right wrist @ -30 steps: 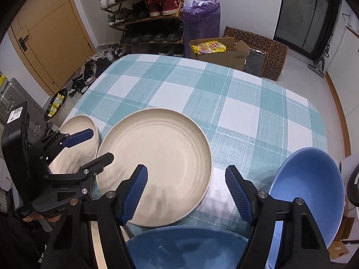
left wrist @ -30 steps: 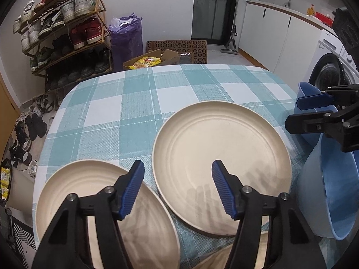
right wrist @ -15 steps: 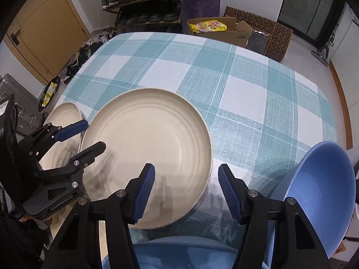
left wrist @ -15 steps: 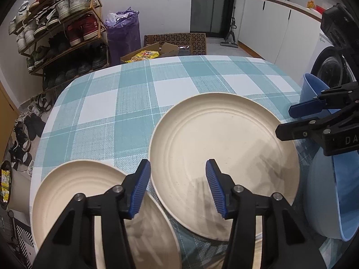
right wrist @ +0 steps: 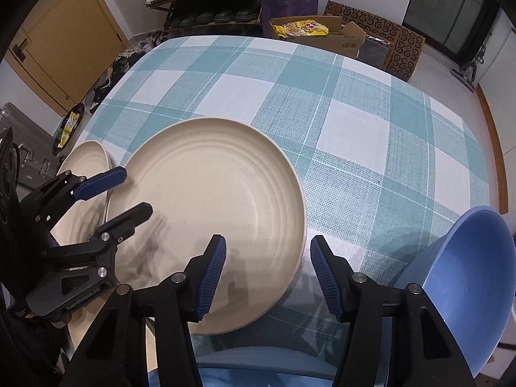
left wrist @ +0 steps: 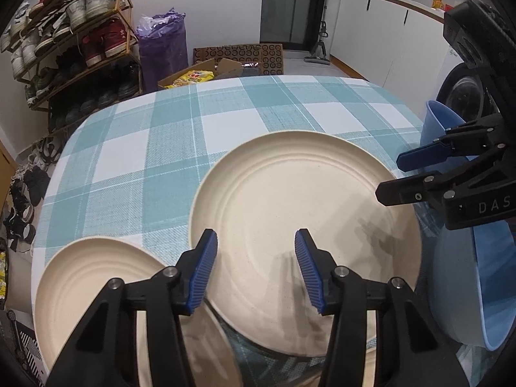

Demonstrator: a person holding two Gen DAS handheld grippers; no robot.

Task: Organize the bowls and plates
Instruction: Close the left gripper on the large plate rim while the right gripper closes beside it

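A large cream plate point(left wrist: 290, 213) point(right wrist: 219, 213) lies on the checked tablecloth. A smaller cream plate point(left wrist: 96, 277) point(right wrist: 87, 167) sits at its left, and the rim of a third cream plate point(left wrist: 371, 354) shows below it. My left gripper point(left wrist: 256, 271) point(right wrist: 132, 190) hovers open over the large plate's left side and holds nothing. My right gripper point(right wrist: 267, 274) point(left wrist: 400, 174) points steeply down over the plate's right rim. Its jaws are closing; the rim shows in the gap below them, but the pads do not touch it. One blue bowl point(right wrist: 467, 290) point(left wrist: 441, 119) stands at the right, another point(right wrist: 258, 371) point(left wrist: 483, 290) beneath the right gripper.
The table point(left wrist: 193, 148) ends just left of the small plate and right of the bowls. Beyond its far edge are a shoe rack point(left wrist: 74, 38), a purple bag point(left wrist: 161, 48) and a cardboard box point(right wrist: 322, 32). White cabinets point(left wrist: 387, 25) and a washing machine point(left wrist: 464, 90) stand at the right.
Both grippers' jaws have narrowed. The right gripper has sunk toward the large plate's right rim and tipped further down. The left gripper has barely moved.
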